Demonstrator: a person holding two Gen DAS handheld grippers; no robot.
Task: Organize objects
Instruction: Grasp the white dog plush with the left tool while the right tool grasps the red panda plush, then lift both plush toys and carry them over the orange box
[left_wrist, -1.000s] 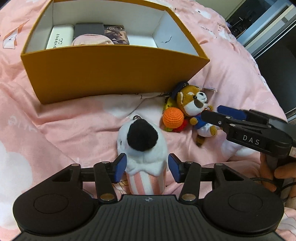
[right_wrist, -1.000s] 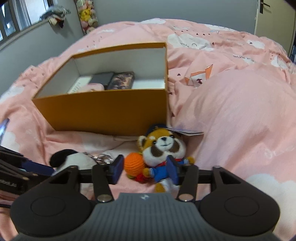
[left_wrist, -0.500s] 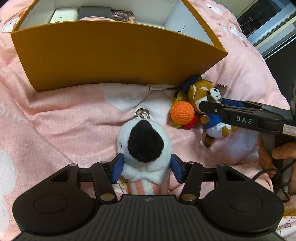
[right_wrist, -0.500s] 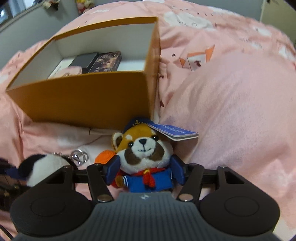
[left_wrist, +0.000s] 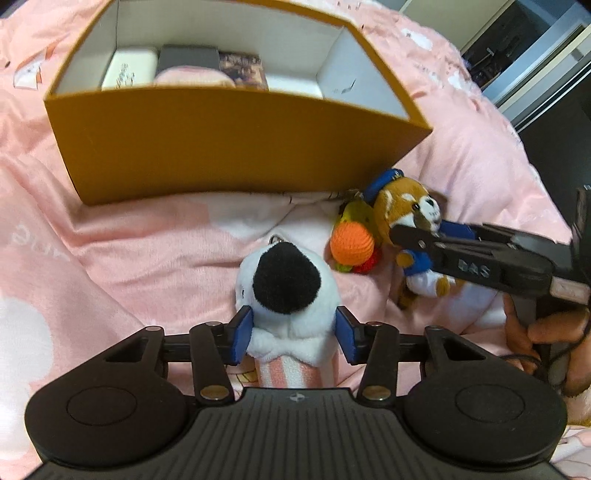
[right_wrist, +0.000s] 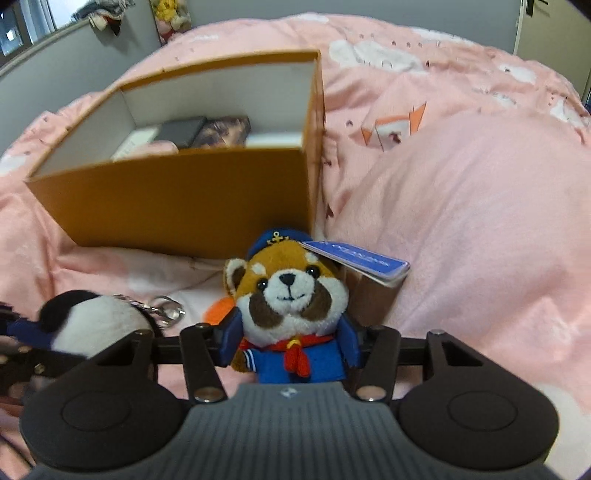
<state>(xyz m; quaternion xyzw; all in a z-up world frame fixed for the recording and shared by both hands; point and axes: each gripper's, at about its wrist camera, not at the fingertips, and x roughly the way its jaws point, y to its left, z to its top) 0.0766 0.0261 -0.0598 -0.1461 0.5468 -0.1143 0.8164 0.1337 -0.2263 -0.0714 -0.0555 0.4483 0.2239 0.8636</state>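
The black-and-white plush (left_wrist: 286, 295) was seen between the blue pads of the left gripper (left_wrist: 293, 334), lying on the pink blanket (left_wrist: 129, 251) in front of the long wall of the orange box (left_wrist: 221, 147). A second earlier the pads had stood clear of the plush on both sides; now the jaws were closing and the pads were seen right at its white flanks, though firm pressure could not be confirmed. The plush itself had not been shifted on the blanket.

The red panda plush (right_wrist: 288, 299), in its blue cap and sailor top, lay near the box's right front corner. It was straddled by the right gripper (right_wrist: 290, 341), whose jaws were closing too, the pads set at its shoulders. A second before, that gripper had been held further back, with both the crochet orange toy (left_wrist: 351, 245) and the panda ahead of its fingers; since then it had been brought forward and lower, so that only the panda was framed. In the left wrist view the right gripper's fingers were laid across the panda's chest, where earlier they had only been near its side.

Inside the box, a cream case (left_wrist: 127, 70), a dark case (left_wrist: 188, 57) and a printed card pack (left_wrist: 240, 68) were unchanged.
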